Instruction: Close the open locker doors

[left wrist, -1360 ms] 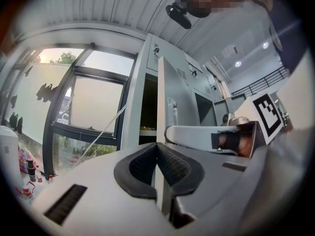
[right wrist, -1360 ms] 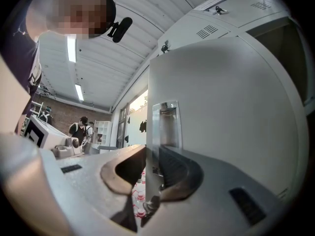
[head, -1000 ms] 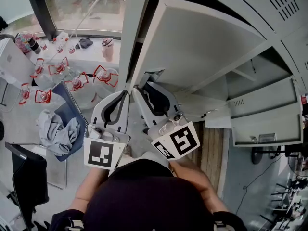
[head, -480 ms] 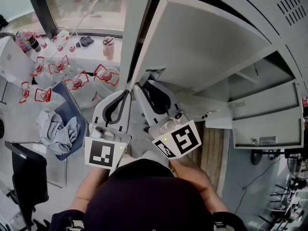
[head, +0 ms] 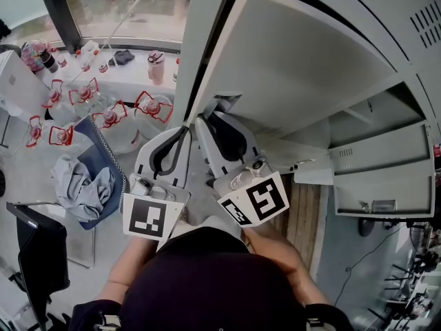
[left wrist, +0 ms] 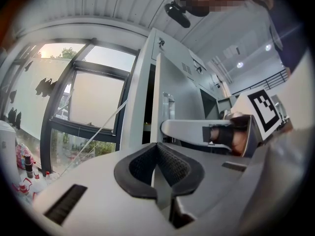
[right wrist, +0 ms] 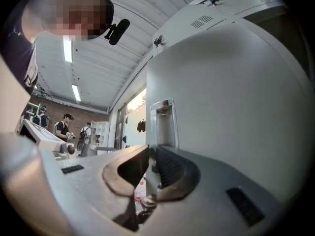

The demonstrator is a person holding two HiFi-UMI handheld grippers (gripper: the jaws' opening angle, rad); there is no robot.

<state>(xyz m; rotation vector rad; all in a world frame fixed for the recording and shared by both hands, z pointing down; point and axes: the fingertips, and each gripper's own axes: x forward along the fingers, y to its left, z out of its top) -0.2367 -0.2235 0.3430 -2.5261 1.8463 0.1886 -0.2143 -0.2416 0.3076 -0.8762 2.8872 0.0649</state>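
A large grey locker door stands swung open from the locker bank. My right gripper reaches to its free edge. In the right gripper view the door fills the right side, with its recessed handle just above the jaws. The right gripper has just been closing, and its pads now pinch the door's thin edge between them. My left gripper hangs just left of the right one, shut with nothing in it. In the left gripper view its pads meet, and the right gripper's finger crosses ahead.
Two more locker doors hang open lower right. Left of the lockers are a window sill with bottles, several red-clasped glass jars, a blue bin with grey cloth and a black chair. People stand far off.
The right gripper's jaws have drawn in onto the door's edge. Both hands stay almost where they were, and the door has barely shifted in the view.
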